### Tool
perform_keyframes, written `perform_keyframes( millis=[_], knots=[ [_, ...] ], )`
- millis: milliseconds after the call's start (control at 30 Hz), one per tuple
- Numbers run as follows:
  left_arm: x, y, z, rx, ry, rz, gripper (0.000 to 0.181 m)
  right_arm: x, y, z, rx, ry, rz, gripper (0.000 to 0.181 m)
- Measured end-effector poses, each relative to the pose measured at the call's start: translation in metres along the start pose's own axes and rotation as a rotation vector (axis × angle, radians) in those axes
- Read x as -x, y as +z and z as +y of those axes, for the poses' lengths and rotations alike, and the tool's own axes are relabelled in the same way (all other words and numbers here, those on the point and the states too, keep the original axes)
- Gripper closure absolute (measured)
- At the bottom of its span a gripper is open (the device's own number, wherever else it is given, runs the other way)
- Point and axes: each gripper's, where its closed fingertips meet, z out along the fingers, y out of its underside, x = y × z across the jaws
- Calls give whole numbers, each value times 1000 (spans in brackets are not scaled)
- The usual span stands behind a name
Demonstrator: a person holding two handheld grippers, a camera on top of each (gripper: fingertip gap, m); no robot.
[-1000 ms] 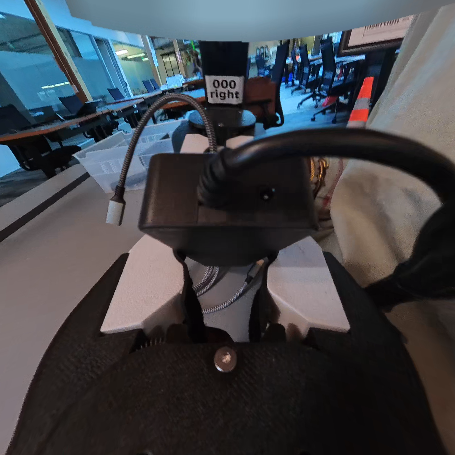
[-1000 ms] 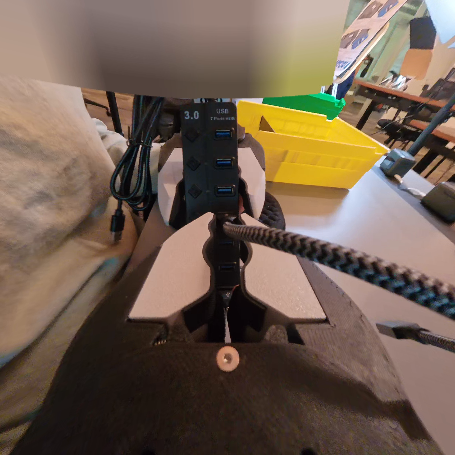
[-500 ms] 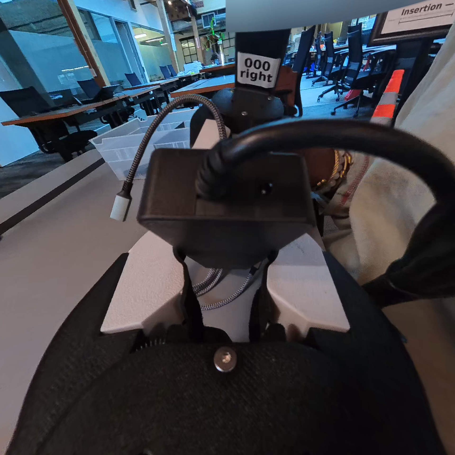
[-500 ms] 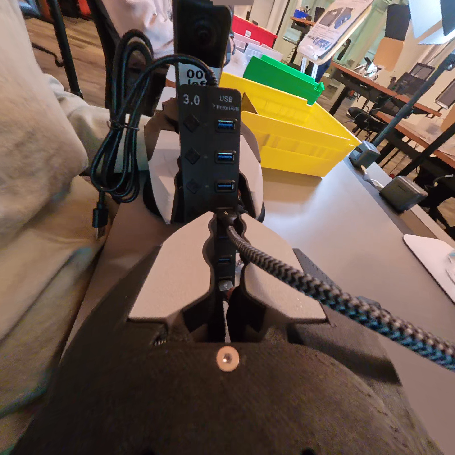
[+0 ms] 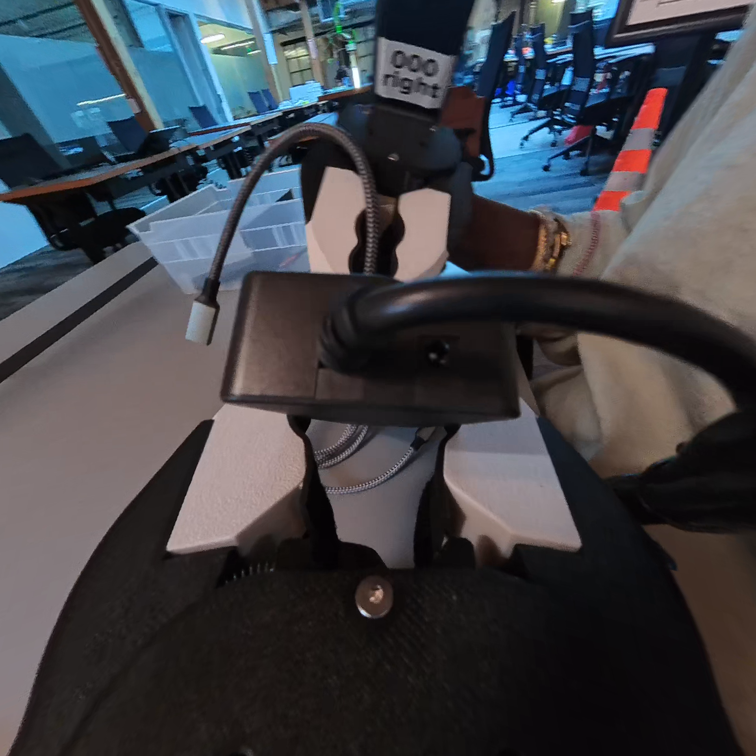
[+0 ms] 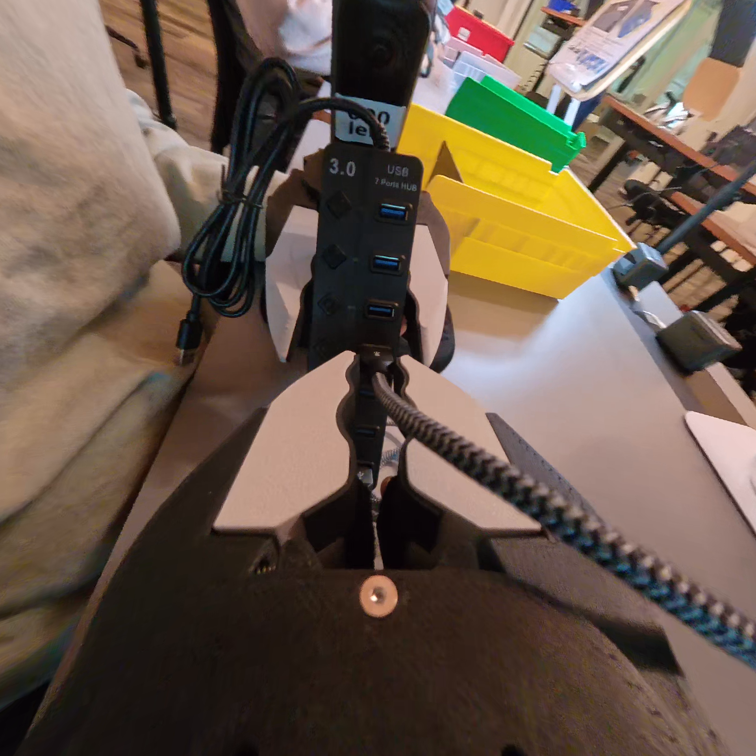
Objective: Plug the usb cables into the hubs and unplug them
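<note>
My left gripper [image 5: 374,425] is shut on a black USB hub [image 5: 278,335] and holds it above the grey table. The hub's thick black cable [image 5: 532,294] arcs off to the right. In the right wrist view the hub [image 6: 352,229] stands lengthwise, with three empty blue ports on top. My right gripper [image 6: 376,368] is shut on the plug of a braided cable [image 6: 491,478], and the plug sits at the port just below those three. The braided cable [image 5: 253,192] loops left and ends in a free white connector [image 5: 199,323]. The right gripper [image 5: 376,262] shows behind the hub.
A yellow bin [image 6: 511,229] and a green bin [image 6: 511,110] stand behind the hub on the table [image 6: 552,368]. A clear bin [image 5: 196,241] stands at the far left. A person's cream sleeve [image 6: 61,204] fills one side. The hub's bundled cable [image 6: 233,229] hangs beside it. Left and right tips are no more than a few centimetres apart.
In the left wrist view the right gripper now shows higher and clear above the hub. The braided cable has swung down and to the right. Both grips are unchanged.
</note>
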Motion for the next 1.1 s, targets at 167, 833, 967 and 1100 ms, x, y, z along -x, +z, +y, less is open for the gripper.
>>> perform_keyframes(
  millis=[167,833,967,1100],
  knots=[
    [0,0,1,8,-1,11,118,-2,1,2,-20,47,-31,165],
    [-3,5,8,59,-11,46,118,3,-3,6,-10,57,-20,166],
    [0,6,10,71,-14,19,118,0,-3,8,9,53,6,165],
    [18,-3,4,5,-121,-60,118,1,-29,-9,-72,64,37,166]
  ],
)
